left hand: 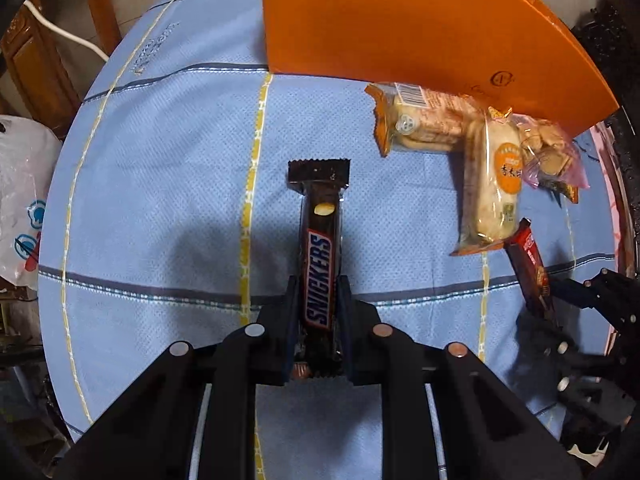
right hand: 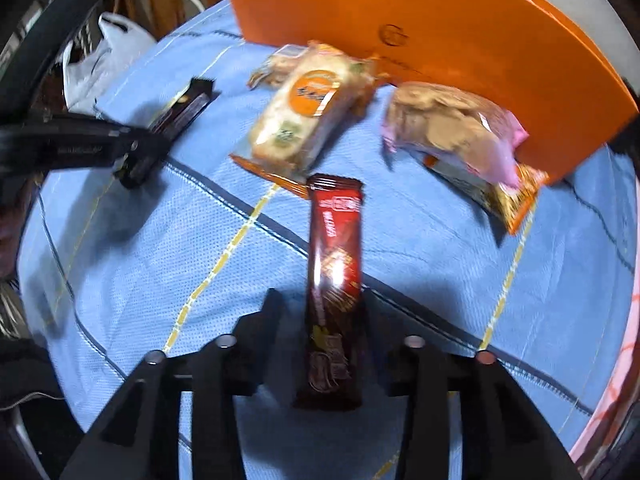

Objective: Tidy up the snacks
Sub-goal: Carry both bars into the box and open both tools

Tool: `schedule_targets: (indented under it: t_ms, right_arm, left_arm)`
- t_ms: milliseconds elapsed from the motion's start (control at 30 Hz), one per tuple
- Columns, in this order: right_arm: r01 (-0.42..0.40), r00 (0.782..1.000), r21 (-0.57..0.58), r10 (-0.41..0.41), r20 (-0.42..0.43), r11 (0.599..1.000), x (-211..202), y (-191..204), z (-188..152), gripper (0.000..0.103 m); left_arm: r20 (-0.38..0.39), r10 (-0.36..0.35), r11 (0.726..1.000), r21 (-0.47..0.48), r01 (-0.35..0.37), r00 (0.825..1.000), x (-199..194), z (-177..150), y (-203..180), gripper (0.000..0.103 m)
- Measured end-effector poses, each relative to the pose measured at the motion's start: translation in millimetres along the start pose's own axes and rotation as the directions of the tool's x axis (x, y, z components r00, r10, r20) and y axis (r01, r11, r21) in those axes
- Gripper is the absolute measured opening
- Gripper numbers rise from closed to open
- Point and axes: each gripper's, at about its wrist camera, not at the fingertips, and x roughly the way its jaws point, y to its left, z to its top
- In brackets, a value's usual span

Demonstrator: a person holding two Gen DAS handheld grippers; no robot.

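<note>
Left gripper [left hand: 319, 300] is clamping the Snickers bar [left hand: 319, 256] low on its length, jaws closed on both sides, bar jutting forward. Right gripper [right hand: 320, 304] is holding the red wafer bar [right hand: 334, 264] likewise, though the jaws appear looser; blur is obscuring contact. Both bars are probably light, stiff and slick-wrapped. Ahead of both are lying soft cake packets [left hand: 486, 184], crushable, and beyond them the orange box [left hand: 400, 20] is blocking the way.

Left tool [left hand: 319, 300] clamped, right tool [right hand: 320, 308] loosely closed
</note>
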Motion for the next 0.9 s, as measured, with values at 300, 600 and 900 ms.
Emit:
schedule_targets:
  t_ms: [300,600,900]
  right_arm:
    - [-0.057,0.997,0.092,0.052,0.062,0.994,-28,-12,7,0.023]
    - [-0.143,0.96,0.156,0.098,0.264,0.977,-114,-51,16,0.023]
    - [-0.087,0.907,0.176,0.005,0.421,0.981,-158,-93,98,0.023]
  left_arm:
    - [0.063,0.007,0.999,0.032,-0.009,0.998,-27,-4,-13,0.016]
    - [0.206,-0.072,0.995,0.089,0.055,0.976,-104,11,-32,0.016]
    - [0.316,-0.082,0.99,0.137,0.04,0.945,-145,97,-63,0.016]
